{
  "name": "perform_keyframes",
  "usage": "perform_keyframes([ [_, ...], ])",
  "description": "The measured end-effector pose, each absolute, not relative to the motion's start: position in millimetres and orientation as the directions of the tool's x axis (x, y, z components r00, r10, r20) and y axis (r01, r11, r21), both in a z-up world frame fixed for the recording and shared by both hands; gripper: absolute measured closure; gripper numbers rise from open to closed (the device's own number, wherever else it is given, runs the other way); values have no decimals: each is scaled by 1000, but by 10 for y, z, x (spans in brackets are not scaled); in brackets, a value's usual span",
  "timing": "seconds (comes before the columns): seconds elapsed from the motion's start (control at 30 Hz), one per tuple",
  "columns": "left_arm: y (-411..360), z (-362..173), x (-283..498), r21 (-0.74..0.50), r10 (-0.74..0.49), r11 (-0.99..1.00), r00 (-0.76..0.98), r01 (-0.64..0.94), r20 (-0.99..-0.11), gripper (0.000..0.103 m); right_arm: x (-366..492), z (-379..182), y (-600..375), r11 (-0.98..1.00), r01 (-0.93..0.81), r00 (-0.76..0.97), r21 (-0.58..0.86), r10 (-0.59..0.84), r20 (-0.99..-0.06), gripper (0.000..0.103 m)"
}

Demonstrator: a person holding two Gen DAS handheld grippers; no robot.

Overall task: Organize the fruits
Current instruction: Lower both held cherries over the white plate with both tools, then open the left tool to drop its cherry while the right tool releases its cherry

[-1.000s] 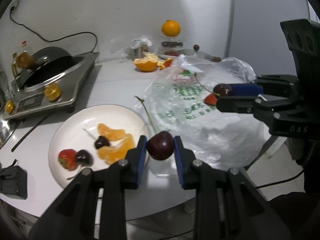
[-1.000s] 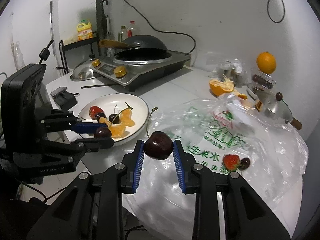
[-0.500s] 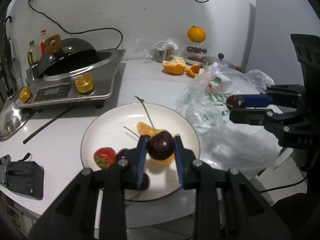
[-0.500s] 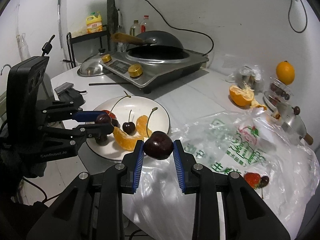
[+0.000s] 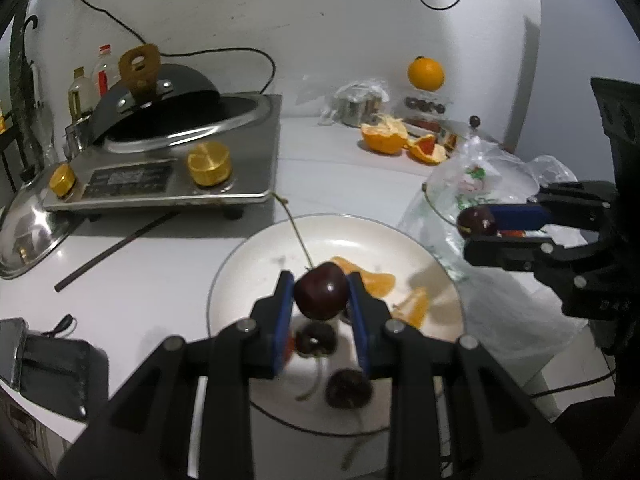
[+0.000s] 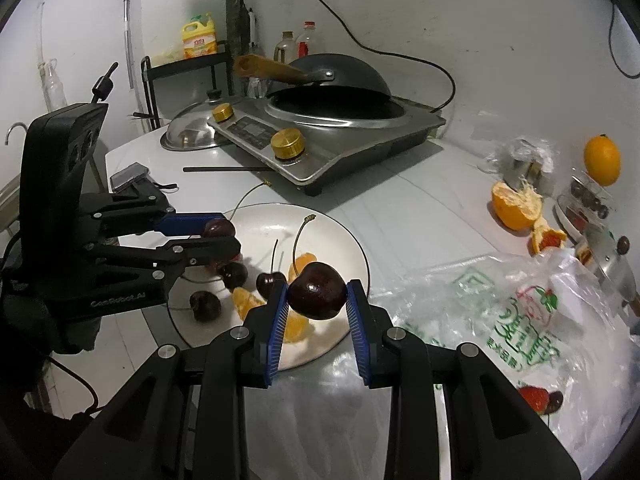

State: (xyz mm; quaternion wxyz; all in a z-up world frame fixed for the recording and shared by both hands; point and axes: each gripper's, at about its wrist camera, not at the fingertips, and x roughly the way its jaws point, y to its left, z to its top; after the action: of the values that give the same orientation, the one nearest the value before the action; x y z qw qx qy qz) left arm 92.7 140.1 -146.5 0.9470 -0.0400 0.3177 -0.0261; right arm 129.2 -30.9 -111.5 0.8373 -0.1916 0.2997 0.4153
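My left gripper (image 5: pixel 320 298) is shut on a dark cherry (image 5: pixel 321 295) with a long stem, held above the white plate (image 5: pixel 240 264). My right gripper (image 6: pixel 317 297) is shut on a second dark cherry (image 6: pixel 317 295) over the plate's (image 6: pixel 340 236) right edge. Each gripper shows in the other's view: the right one (image 5: pixel 478 224) beside the plastic bag (image 5: pixel 480 184), the left one (image 6: pixel 219 236) over the plate's left side. On the plate lie several cherries (image 6: pixel 205 306), orange segments (image 6: pixel 247 302) and a strawberry, mostly hidden by the left fingers.
An induction cooker (image 6: pixel 340 128) with a black wok stands behind the plate, a steel lid (image 6: pixel 192 134) and a chopstick (image 6: pixel 224 169) beside it. The bag (image 6: pixel 500 312) holds a strawberry (image 6: pixel 532 396). Peeled orange halves (image 6: pixel 514 206), a whole orange (image 6: pixel 602 159) and a phone (image 5: pixel 44 364) lie around.
Both grippers have carried their cherries leftward from over the plastic bag to above the white plate. Both jaws stayed shut on their cherries.
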Motion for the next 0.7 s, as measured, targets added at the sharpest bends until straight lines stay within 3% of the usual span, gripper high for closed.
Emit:
perform_keyframes([
  [0.7,1658,-1737,1429,-116,-74,993,744,-5,-664,74,1674,-1299,11,569,-821,440,-47,577,-688,72],
])
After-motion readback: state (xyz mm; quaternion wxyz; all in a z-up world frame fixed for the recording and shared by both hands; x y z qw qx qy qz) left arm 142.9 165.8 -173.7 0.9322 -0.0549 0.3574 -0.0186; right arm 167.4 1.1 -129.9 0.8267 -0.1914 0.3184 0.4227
